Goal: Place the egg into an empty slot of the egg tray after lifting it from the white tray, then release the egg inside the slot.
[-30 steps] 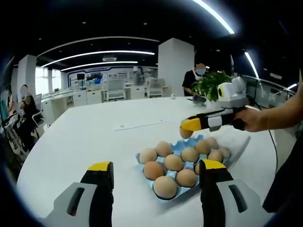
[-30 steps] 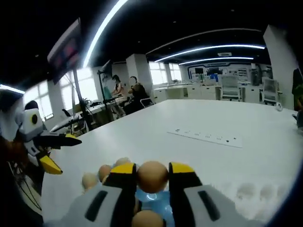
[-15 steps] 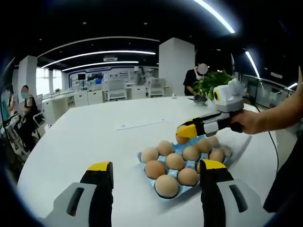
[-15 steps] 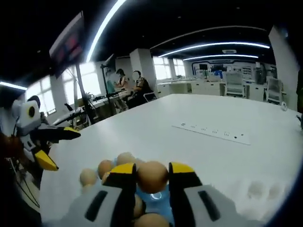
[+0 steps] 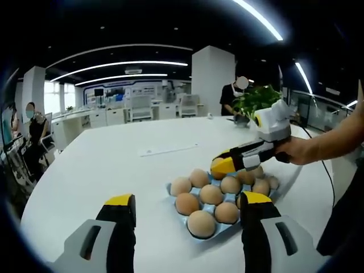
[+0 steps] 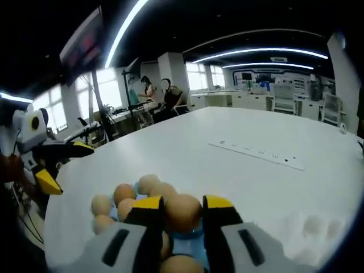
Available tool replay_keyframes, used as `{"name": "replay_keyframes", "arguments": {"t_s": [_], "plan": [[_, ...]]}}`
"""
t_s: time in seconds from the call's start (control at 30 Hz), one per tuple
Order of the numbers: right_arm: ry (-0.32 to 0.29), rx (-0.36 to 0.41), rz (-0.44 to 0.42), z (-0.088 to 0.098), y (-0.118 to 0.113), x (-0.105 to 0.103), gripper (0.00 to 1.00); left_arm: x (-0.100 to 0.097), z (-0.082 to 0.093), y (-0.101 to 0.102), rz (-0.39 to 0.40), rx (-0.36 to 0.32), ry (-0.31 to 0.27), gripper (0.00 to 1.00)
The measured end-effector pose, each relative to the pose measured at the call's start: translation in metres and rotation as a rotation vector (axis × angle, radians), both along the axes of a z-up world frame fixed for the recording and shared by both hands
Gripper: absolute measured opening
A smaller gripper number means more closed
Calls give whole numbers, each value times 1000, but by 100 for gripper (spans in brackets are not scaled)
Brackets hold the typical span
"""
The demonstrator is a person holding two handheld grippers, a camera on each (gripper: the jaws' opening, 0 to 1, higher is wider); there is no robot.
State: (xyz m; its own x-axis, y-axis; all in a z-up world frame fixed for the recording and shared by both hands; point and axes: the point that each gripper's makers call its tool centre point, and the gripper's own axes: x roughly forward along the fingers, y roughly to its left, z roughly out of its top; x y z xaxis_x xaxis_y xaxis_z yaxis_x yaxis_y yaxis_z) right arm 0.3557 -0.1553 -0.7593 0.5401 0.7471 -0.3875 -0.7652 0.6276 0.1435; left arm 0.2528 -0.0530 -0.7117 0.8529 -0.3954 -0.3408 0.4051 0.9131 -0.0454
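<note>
Over the last second you lowered the right gripper (image 6: pixel 183 209), clamped on the egg (image 6: pixel 183 212), toward the blue egg tray (image 5: pixel 219 177); release was not yet done. Left gripper (image 5: pixel 185 207) stood wide, empty.

Left gripper (image 5: pixel 185 211): two grey jaws, yellow-capped tips, dark oblong slot on each. Right gripper (image 6: pixel 183 211): same grey jaws, yellow tips, black inner faces. Person's hand (image 5: pixel 298 151): forearm bare, no sleeve.
</note>
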Motion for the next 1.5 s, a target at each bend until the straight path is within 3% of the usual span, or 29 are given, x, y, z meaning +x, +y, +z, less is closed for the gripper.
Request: {"name": "replay_keyframes", "arguments": {"t_s": [0.47, 0.67, 1.5], "plan": [[11, -13, 3, -5, -2, 1, 26, 2, 1, -2, -4, 2, -5, 77], [50, 1, -8, -11, 0, 1, 27, 4, 5, -1, 11, -36, -7, 77], [107, 21, -7, -16, 1, 1, 26, 3, 2, 3, 13, -9, -4, 76]]}}
